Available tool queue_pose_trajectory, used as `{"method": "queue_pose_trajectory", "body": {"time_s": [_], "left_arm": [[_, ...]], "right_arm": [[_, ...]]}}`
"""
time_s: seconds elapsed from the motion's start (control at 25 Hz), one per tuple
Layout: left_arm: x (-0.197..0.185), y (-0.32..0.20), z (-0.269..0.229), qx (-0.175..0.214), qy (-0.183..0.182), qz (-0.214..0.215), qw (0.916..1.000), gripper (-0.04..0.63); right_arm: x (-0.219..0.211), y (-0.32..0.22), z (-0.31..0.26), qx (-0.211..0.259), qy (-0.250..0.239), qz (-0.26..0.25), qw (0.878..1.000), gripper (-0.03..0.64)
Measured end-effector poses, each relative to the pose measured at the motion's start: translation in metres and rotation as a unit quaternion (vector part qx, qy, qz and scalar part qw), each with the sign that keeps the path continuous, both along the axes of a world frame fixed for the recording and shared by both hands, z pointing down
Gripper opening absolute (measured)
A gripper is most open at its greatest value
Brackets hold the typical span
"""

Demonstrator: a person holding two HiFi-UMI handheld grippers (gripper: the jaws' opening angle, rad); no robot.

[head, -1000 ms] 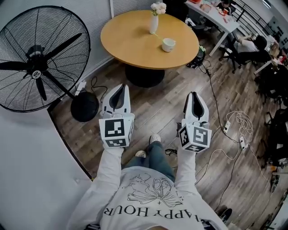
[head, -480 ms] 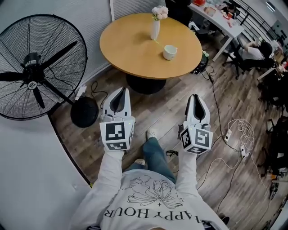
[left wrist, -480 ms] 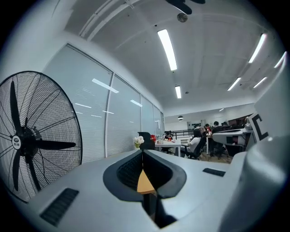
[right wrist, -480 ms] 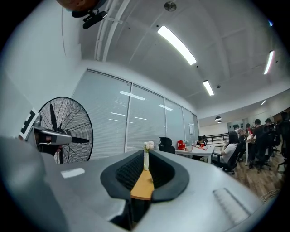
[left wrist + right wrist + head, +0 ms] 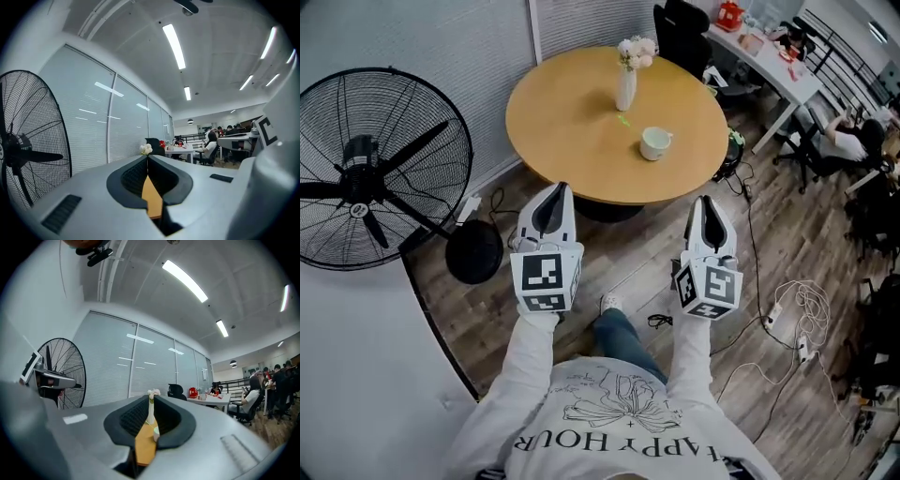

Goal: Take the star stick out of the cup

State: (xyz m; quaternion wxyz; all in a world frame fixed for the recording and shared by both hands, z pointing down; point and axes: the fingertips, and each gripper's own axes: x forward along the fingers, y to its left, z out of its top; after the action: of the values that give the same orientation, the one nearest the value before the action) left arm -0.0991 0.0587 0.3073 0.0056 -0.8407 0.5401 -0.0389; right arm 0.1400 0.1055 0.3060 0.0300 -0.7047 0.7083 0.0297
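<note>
On the round wooden table point(image 5: 572, 131) ahead of you, a white cup point(image 5: 653, 143) stands near the right-hand edge, just in front of a slim white vase point(image 5: 625, 89) of pale flowers point(image 5: 636, 51). The star stick point(image 5: 624, 120) sits in the cup: a thin stem leans out over the rim toward the vase, ending in a small green tip. It is too small to show the star shape.

Your left gripper point(image 5: 553, 190) and your right gripper point(image 5: 705, 202) are held out side by side at the near edge of the table, well apart from the cup and from each other. Both point toward the table. The left jaws meet at their tips and hold nothing. The right jaws are also drawn together at the tips, with nothing between them. In the right gripper view, the vase and cup show far off through the narrow slit behind the closed tips.

To your left a large black floor fan point(image 5: 366, 178) stands on the wood floor point(image 5: 769, 234), by a wall of closed blinds point(image 5: 441, 47). To your right, white cables point(image 5: 802, 281) trail across the floor, and a white desk point(image 5: 764, 52) sits beyond the table.
</note>
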Motion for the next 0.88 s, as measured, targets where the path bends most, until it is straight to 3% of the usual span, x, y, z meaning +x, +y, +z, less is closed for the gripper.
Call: {"method": "queue_pose_trajectory", "body": {"time_s": [0.4, 0.88], "left_arm": [[0.037, -0.087, -0.006, 0.004, -0.003, -0.038, 0.9993, 0.006], [0.056, -0.148, 0.006, -0.012, -0.005, -0.071, 0.9974, 0.006]], "right_arm": [[0.037, -0.109, -0.003, 0.001, 0.001, -0.047, 0.999, 0.044], [0.054, -0.184, 0.013, -0.021, 0.005, -0.082, 0.996, 0.046]]}}
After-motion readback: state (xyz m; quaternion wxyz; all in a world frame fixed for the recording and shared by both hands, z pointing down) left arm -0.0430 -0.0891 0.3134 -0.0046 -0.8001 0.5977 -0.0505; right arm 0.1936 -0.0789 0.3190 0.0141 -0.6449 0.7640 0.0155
